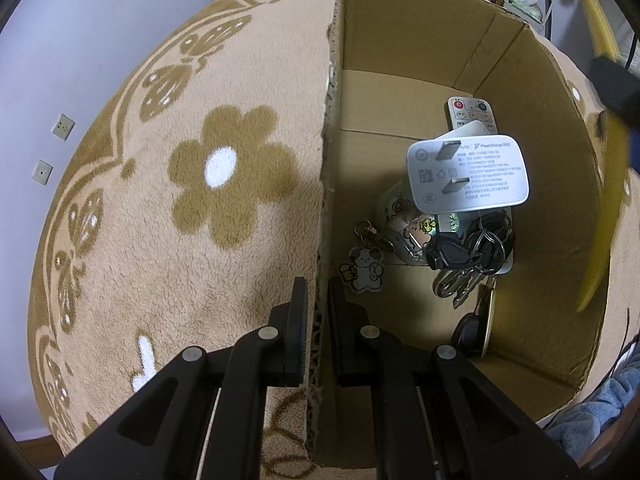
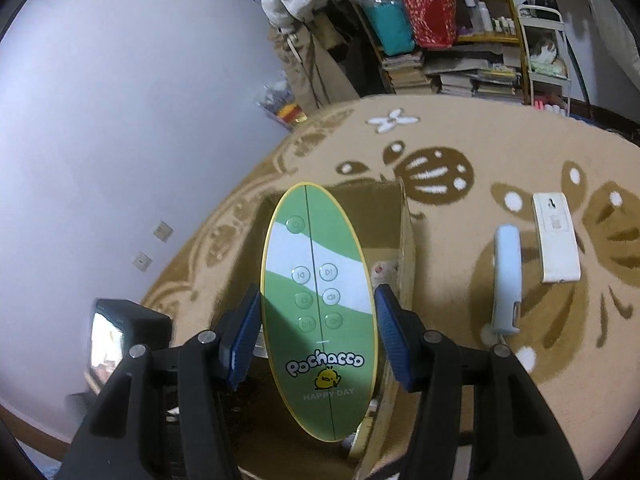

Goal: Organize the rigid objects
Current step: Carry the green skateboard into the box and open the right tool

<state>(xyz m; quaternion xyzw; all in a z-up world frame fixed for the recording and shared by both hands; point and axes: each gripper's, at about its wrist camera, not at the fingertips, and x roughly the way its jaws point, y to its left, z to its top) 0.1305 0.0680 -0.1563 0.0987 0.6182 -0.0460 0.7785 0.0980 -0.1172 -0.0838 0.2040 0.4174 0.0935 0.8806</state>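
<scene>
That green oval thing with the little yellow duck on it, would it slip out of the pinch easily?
Possibly. The green oval remote looks glossy and smooth, and the right tool touches only its thin curved edges, so it might slide or twist. It appears rigid, not bendy, and probably light, which helps the ribbed blue pads hold it.

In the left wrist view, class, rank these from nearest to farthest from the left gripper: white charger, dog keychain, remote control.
1. dog keychain, box floor, just beyond the left gripper.
2. white charger, mid-box, atop the pile.
3. remote control, near the far wall.
</scene>
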